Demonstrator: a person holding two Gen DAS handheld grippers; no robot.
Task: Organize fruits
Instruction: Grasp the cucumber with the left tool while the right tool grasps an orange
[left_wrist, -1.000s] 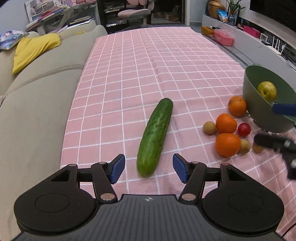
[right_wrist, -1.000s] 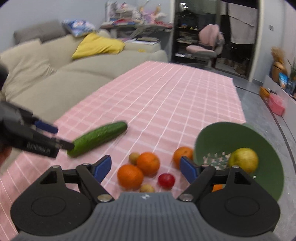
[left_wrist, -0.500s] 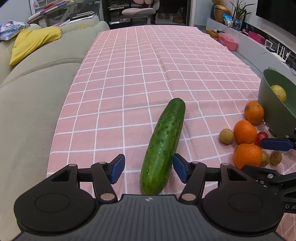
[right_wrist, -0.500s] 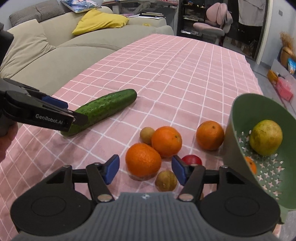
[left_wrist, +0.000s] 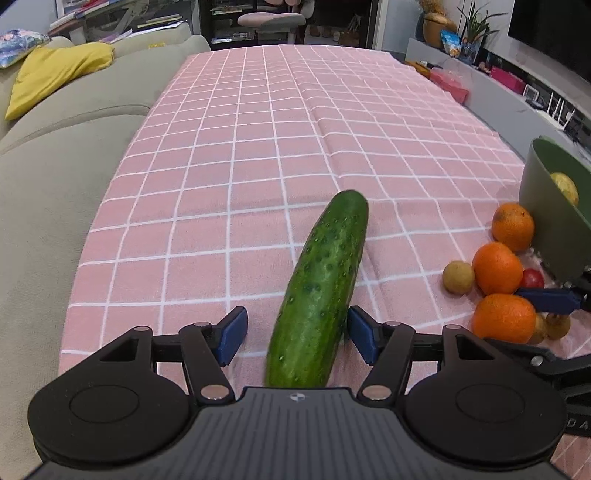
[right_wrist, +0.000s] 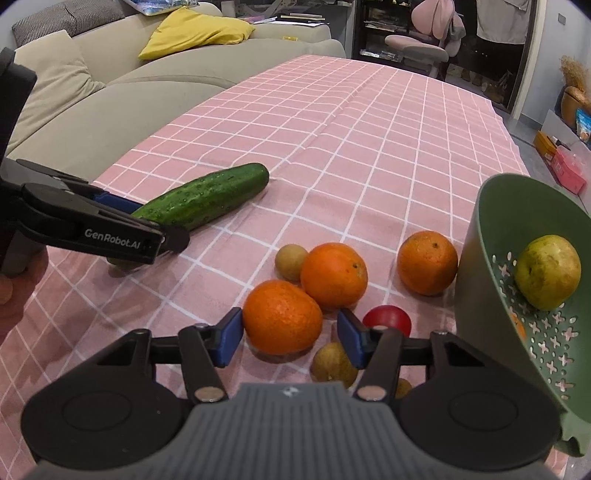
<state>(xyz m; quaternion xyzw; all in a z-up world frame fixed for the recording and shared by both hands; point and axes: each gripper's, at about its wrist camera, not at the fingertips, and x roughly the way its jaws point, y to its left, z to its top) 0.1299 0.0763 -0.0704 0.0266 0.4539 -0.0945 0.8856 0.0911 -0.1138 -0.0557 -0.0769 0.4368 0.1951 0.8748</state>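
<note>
Room: pink checked cloth covered our table (left_wrist: 258, 147), with a grey sofa (left_wrist: 55, 184) along one side.
Left tongs: our left tongs (left_wrist: 297, 334) stood spread, and they had come down over the near end of the cucumber (left_wrist: 321, 288), which a second earlier lay wholly ahead of the blue pads; one pad sat just beside the skin, the other clearly apart, so nothing was pinched.
Right tongs: our right tongs (right_wrist: 290, 338) had just been closing, from wide to roughly the width of the nearest orange (right_wrist: 282, 317); that orange now lay between the pads, one pad at its skin, a gap at the other, so we judged no grip yet.
Other fruit: two more oranges (right_wrist: 334, 275), a red fruit (right_wrist: 388, 319) and small brown fruits (right_wrist: 291, 262) lay loose beside the green colander (right_wrist: 480, 277).
Colander: it already held a yellow-green fruit (right_wrist: 548, 271), with something orange partly hidden below it.
Meaning: both approaches looked finished; we judged the next step was to squeeze and lift, the orange having only a short way to the colander.
Risk: the round orange could roll off the half-closed pads.
</note>
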